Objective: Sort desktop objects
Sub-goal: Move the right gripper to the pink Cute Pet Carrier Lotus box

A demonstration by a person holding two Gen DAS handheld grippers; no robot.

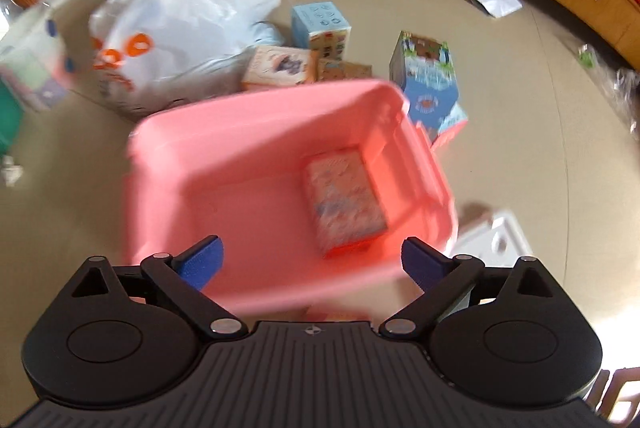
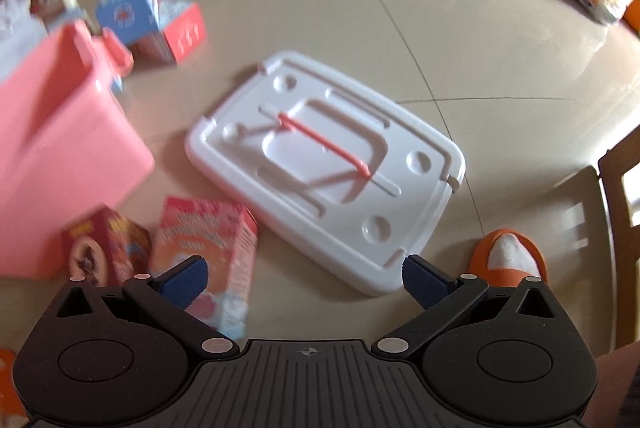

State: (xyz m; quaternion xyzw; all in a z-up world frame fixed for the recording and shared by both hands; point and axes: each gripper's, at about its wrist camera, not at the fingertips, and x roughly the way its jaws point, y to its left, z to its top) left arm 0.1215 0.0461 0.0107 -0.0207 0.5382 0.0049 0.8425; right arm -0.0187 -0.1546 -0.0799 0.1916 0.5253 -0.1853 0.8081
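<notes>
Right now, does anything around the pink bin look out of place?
Yes. The bin's white lid is off, lying flat on the floor beside the pink bin. Only one box is inside; several boxes lie scattered on the floor.

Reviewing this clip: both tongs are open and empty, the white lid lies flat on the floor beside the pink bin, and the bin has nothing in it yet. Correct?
Not quite. The pink bin is not empty: the left wrist view shows one small patterned box lying on its bottom. The rest holds: the left tongs and right tongs are open and empty, and the white lid lies flat on the floor beside the bin.
</notes>
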